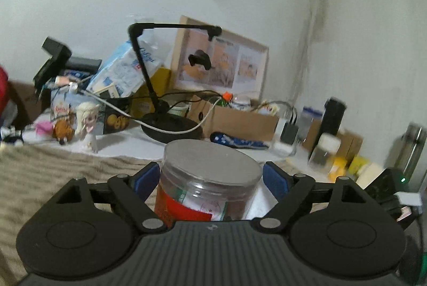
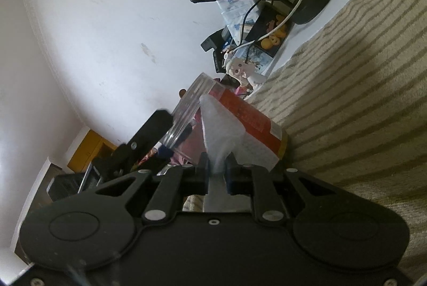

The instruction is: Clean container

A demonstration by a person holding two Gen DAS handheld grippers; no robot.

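Observation:
A clear plastic container [image 1: 208, 179] with a clear lid and a red and white label stands between the blue pads of my left gripper [image 1: 212, 179], which is shut on it just below the lid. In the right wrist view the container [image 2: 248, 117] stands on the striped beige cloth [image 2: 347, 99]. My right gripper [image 2: 216, 168] is shut on a white wipe [image 2: 221, 131], which lies against the container's side and label. The other gripper's black finger [image 2: 152, 131] shows beside the lid.
A black desk lamp [image 1: 165, 123], a doll figurine [image 1: 88, 120], a cardboard box [image 1: 240, 120], a tissue pack [image 1: 125, 69], cables, jars and a steel bottle [image 1: 411, 149] crowd the table's far edge by the wall. The striped cloth [image 1: 53, 173] covers the near table.

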